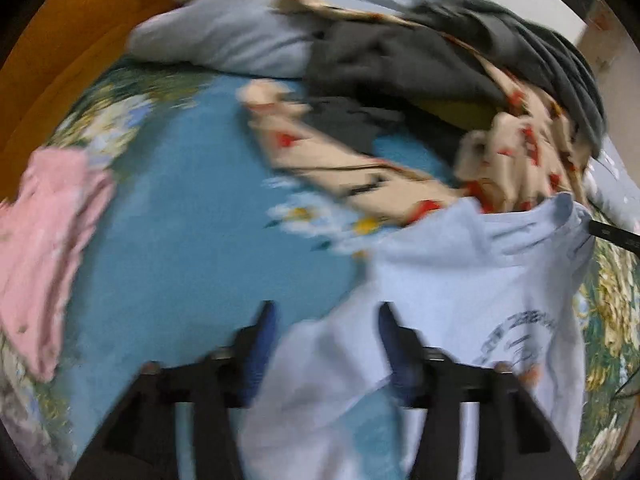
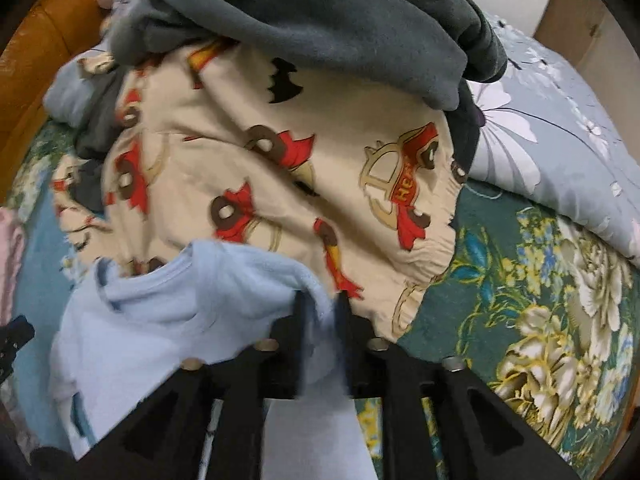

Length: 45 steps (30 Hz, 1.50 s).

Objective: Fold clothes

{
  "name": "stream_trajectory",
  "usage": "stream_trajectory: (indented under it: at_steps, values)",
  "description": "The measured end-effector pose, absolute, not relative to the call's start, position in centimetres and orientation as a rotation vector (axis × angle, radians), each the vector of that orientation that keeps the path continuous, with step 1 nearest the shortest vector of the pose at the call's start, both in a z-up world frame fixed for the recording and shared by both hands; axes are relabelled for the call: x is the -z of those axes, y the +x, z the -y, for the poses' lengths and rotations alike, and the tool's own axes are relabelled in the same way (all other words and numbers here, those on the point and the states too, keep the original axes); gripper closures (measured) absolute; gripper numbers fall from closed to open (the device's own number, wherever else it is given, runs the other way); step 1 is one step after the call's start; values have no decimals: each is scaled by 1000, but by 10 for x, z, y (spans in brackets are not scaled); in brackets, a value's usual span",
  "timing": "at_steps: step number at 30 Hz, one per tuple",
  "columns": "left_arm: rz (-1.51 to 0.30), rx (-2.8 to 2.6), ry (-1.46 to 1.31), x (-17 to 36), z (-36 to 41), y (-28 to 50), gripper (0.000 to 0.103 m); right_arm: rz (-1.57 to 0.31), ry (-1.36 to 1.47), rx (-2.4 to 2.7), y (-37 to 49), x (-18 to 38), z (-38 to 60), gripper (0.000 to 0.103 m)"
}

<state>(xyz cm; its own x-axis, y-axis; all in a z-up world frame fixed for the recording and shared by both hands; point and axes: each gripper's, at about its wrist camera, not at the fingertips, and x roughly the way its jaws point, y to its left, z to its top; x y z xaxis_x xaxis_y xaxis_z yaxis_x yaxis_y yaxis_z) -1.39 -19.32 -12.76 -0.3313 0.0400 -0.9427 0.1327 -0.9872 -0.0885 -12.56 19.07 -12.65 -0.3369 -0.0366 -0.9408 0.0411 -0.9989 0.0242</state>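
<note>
A light blue T-shirt [image 1: 460, 280] with a dark print lies on the blue floral bedsheet [image 1: 180, 220]. My left gripper [image 1: 325, 320] points down over its left edge. The jaws stand wide apart; a flap of the shirt lies loose between them, untouched by the pads. In the right wrist view the same shirt [image 2: 168, 320] is bunched against the clothes pile. My right gripper [image 2: 322, 308] has a fold of it in the narrow gap between its fingers, which do not seem to pinch it. The left wrist view is blurred.
A pile of clothes lies beyond the shirt: a cream cartoon-print garment [image 2: 280, 168] under dark grey fleece [image 2: 320, 20]. A pink garment [image 1: 44, 248] lies at the left. A grey floral duvet [image 2: 560, 140] is at the right. A wooden bed board [image 1: 60, 60] runs along the far left.
</note>
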Motion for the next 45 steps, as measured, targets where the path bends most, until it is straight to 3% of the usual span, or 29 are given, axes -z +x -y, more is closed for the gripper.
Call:
stream_trajectory:
  at_steps: [1,3,8,12,16,18,21,23,25,29,34,40,45]
  values:
    - [-272,2465,1790,130,210,-1,42,22,1729,2530,-116,119,-194,58]
    - [-352,2379,1804,135,243,25,42,58,1646,2546,-98,106,-200,49]
    - [-515,2184,1933,168,275,68,42,119,1679,2547,-57,107,-216,49]
    - [-343,2091,2119,197,247,65,45,204,1738,2493,-37,118,-217,49]
    - [3,2051,2224,209,221,51,47,218,1727,2460,-24,118,-210,49]
    - [66,2022,2281,217,211,47,70,211,1716,2457,-21,114,-207,49]
    - [115,2049,2301,215,196,45,93,226,1710,2455,-16,109,-209,49]
    - [218,2070,2287,212,182,45,99,251,1710,2457,-13,107,-210,49]
    - [357,2096,2247,207,170,48,100,291,1728,2455,-12,109,-213,49]
    - [390,2154,2056,180,174,53,100,402,1756,2436,-9,115,-223,49]
    - [920,2091,1388,118,158,70,100,422,1776,2443,-5,119,-231,49]
    - [1033,2015,1657,172,143,88,97,512,1828,2397,-2,133,-235,49]
    - [903,2013,1823,193,146,82,97,407,1837,2379,5,135,-233,49]
